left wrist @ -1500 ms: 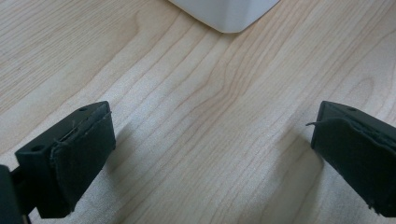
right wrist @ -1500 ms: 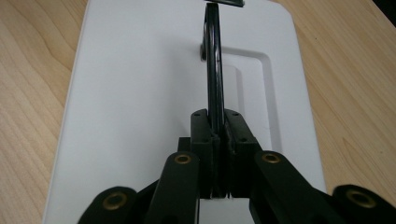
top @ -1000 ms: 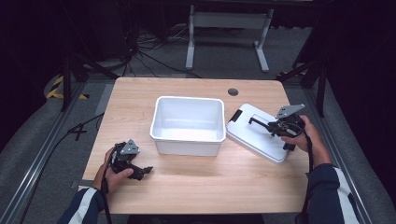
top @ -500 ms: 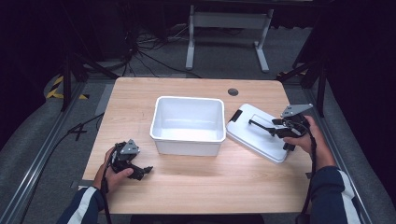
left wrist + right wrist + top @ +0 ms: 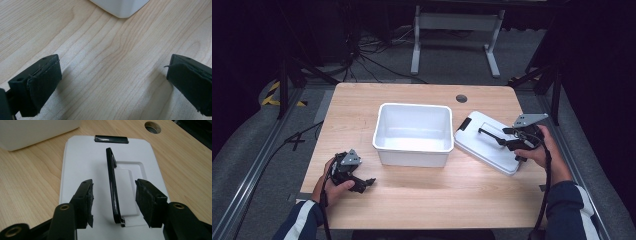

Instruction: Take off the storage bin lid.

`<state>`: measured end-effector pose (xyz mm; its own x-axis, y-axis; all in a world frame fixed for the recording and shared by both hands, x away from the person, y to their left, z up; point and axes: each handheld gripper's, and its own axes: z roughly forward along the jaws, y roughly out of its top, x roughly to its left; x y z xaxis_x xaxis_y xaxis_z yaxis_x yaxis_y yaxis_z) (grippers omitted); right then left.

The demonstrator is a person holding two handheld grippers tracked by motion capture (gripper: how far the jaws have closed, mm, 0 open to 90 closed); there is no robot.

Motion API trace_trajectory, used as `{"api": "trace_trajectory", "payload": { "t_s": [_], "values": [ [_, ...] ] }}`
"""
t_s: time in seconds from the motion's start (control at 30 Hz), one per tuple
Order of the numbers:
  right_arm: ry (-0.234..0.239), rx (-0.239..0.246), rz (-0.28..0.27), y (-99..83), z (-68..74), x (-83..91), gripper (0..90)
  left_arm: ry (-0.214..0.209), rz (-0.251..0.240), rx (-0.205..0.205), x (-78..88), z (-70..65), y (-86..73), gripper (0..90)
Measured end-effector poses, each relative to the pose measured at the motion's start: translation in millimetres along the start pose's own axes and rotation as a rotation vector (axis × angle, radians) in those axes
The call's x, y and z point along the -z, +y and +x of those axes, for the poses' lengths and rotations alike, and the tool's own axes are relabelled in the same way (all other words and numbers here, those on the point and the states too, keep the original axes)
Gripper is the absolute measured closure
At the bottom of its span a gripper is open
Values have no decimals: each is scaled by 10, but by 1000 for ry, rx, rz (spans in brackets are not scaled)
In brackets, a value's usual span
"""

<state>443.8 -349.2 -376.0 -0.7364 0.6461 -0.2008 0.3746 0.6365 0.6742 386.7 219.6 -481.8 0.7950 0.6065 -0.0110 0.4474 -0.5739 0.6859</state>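
Two grippers low over a wooden worktop [image 5: 422, 200], a white box and its lid

At the lower left of the high view, the left gripper [image 5: 362, 183] sits low on the wood with its jaws wide apart and nothing between them. At the right, the right gripper [image 5: 113, 195] has its jaws apart on each side of the lid's raised black handle [image 5: 113, 187], not touching it. The white lid [image 5: 487, 142] lies flat, just beside the open white box [image 5: 412, 132] in the middle. Farther back there is a small round hole [image 5: 461, 98] in the worktop, then a dark floor with cables
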Motion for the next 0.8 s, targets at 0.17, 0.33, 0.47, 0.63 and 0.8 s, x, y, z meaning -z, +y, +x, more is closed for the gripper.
{"api": "trace_trajectory", "payload": {
  "t_s": [0.17,0.33,0.47,0.63,0.8],
  "values": [
    [-3,-6,-1,-15,48,33,471,0,0,0,0,0,0,2],
    [-16,-4,-24,-17,136,124,447,0,0,0,0,0,0,2],
    [-31,-6,-30,-22,205,181,413,0,0,0,0,-1,0,2],
    [-43,0,-29,-49,263,240,389,1,0,0,0,-1,0,2],
    [-64,-2,-35,-93,330,332,352,1,1,-4,2,0,1,3]
  ]
}}
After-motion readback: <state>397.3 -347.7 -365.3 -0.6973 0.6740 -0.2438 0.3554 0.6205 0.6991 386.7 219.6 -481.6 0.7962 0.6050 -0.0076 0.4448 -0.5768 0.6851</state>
